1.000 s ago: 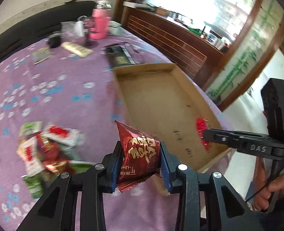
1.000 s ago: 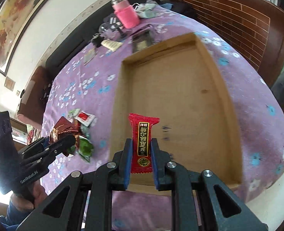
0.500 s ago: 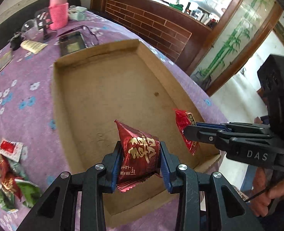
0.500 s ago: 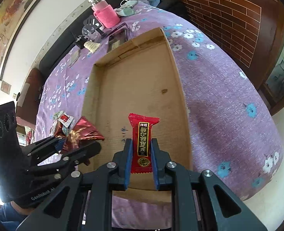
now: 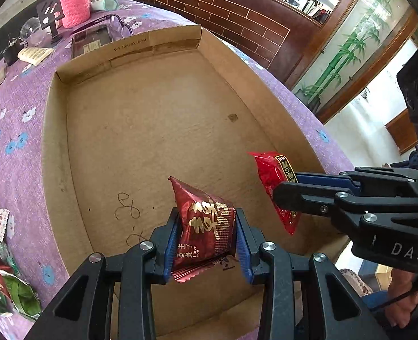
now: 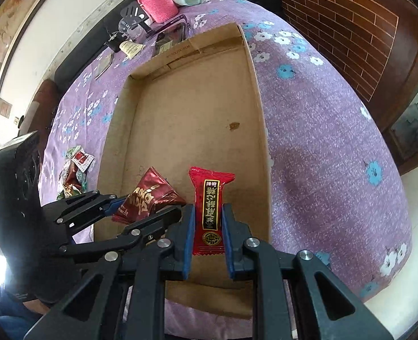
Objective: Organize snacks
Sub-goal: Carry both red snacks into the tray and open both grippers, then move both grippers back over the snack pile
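only the left wrist view shows a hand (image 5: 404, 308) gripping the right tongs (image 5: 277, 189).

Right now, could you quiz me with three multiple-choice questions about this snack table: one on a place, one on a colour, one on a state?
1. The loose snack pile lies:
A inside the box
B on the tablecloth beside the box
C on the floor

2. The bottle sleeve is:
A pink
B blue
C yellow

3. The cardboard box floor is:
A full
B half full
C bare

Answers:
1 B, the pile sits outside the box wall.
2 A, the knit is pink.
3 C, both packets are held above it: left gripper holds the dark red packet, right gripper the bright red candy bar.
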### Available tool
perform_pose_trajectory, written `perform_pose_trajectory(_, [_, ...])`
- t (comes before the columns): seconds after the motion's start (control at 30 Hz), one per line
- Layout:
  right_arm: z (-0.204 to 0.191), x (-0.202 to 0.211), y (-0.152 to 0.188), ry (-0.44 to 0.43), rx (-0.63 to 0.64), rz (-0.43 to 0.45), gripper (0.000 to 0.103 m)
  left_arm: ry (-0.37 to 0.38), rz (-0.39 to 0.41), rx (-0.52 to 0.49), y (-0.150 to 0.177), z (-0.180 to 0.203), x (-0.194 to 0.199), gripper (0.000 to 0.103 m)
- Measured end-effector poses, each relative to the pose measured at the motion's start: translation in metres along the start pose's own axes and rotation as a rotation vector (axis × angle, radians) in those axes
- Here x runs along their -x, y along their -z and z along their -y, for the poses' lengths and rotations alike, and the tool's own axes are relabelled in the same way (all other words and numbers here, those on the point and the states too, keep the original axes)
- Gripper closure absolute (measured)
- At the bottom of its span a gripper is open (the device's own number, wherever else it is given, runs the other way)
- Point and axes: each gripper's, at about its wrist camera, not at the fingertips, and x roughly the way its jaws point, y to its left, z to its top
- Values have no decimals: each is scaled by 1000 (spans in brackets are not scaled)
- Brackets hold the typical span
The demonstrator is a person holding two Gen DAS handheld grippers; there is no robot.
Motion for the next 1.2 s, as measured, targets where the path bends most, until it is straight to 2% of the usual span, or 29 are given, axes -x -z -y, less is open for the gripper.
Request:
perform_pose_trajectory(0.5, [-8,-8,-4,31,13,-11,84,1,22,-15,4,2,8,66])
perform_pose_trajectory(0.7, [-10,3,-3,53,21,32,82,7,28,-11,4,1,12,58])
perform_pose_trajectory(0.77, [-12,9,-3,67,23,61,74,4,37,-13,4,1,15,58])
perform_pose_trajectory(0.83, [-14,17,-3,79,29,100,58,5,50,-16,4,0,20,58])
perform_pose_trajectory(1.1, [-37,60,-4,167,90,304,21,2,107,-9,11,-12,40,58])
perform_pose_trajectory(1.17, [-40,69,-3,196,84,335,17,0,115,-6,14,-15,44,58])
perform_pose_trajectory(1.2, [-42,71,-3,242,69,332,17,-1,119,-5,15,-16,46,58])
